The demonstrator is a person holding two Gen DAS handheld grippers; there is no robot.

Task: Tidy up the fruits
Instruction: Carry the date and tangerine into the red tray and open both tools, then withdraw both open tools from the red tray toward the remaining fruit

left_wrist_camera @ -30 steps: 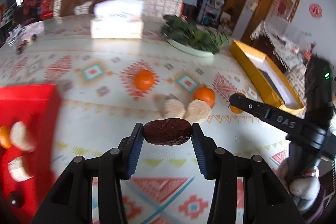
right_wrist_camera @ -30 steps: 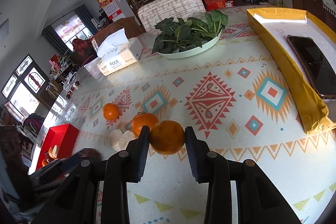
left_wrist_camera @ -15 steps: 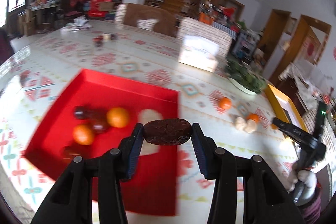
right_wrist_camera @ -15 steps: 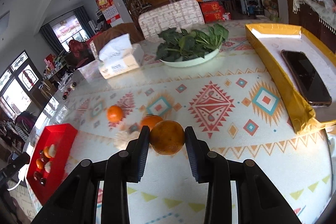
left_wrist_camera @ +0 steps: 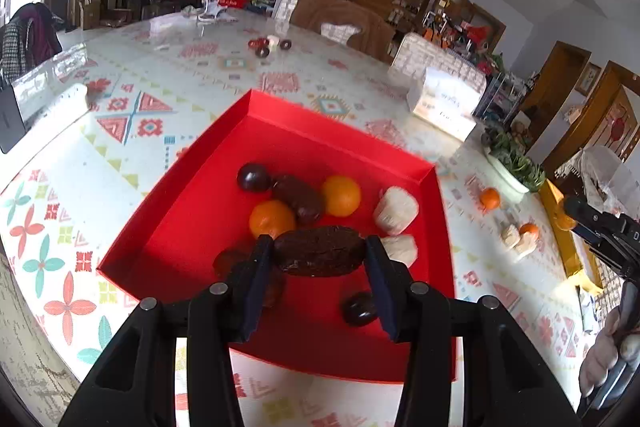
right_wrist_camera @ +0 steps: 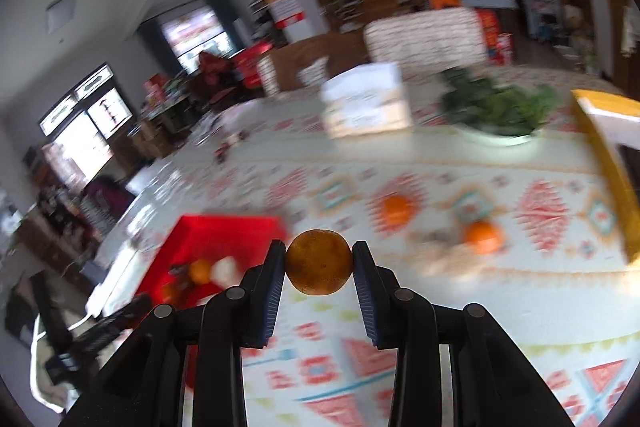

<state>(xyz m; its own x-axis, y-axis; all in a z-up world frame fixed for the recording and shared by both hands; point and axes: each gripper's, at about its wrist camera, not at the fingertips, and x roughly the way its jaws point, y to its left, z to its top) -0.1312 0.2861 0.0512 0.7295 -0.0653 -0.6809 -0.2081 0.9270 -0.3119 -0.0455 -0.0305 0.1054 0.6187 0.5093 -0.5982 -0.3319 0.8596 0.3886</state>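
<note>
A: What does the left gripper (left_wrist_camera: 320, 257) hold?
B: A dark brown date (left_wrist_camera: 319, 251), pinched between both pads, above the red tray (left_wrist_camera: 192, 203) with fruits inside.
A: And the right gripper (right_wrist_camera: 319, 263)?
B: It clamps an orange (right_wrist_camera: 319, 262), above the patterned table (right_wrist_camera: 440, 291), right of the tray.

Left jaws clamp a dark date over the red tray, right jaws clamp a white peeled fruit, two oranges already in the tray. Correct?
One slip. The right gripper holds an orange, not a white peeled fruit; the right wrist view shows it pinched between the jaws. The rest stands: the left gripper clamps the dark date over the red tray, which already holds two oranges.
</note>
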